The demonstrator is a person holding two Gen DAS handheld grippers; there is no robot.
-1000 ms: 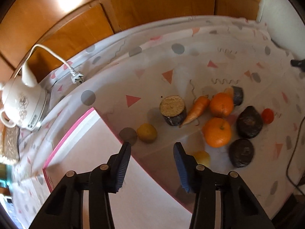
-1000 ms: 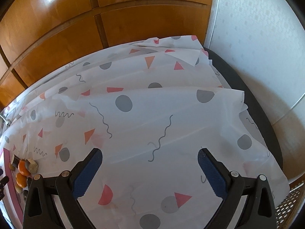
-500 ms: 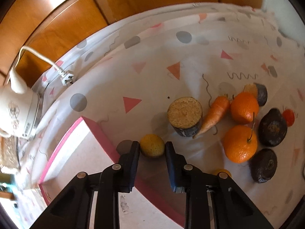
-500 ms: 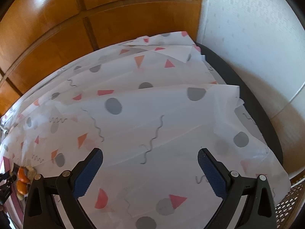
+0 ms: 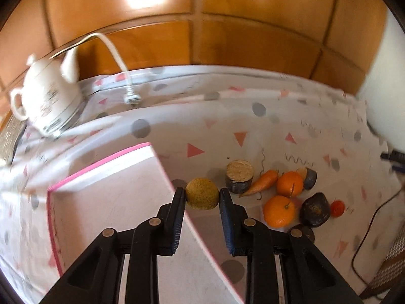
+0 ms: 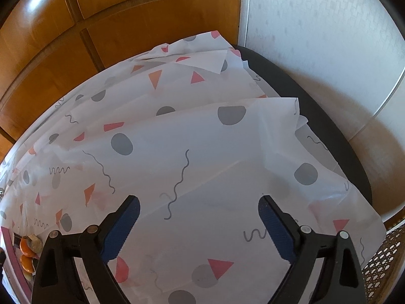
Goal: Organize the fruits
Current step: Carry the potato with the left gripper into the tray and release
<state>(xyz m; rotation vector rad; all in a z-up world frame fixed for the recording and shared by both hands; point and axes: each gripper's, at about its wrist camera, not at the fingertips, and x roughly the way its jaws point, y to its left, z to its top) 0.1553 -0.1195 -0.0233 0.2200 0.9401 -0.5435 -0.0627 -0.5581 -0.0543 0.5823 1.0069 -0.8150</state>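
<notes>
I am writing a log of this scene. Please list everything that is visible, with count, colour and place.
yellow fruit: 1, yellow, between left tongs' fingers
oranges: 2, orange, right of box
carrot: 1, orange, beside cork-topped cylinder
cylinder: 1, dark, tan top
dark fruits: at least 2, near oranges
small red fruit: 1
box: 1, white, pink rim
kettle: 1, white, far left
tablecloth: 1, patterned
left tongs: shut on fruit
right tongs: open, over cloth

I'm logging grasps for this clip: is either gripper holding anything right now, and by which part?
The left gripper clamps the round yellow fruit across its left and right sides. The right gripper is open, holding nothing.
</notes>
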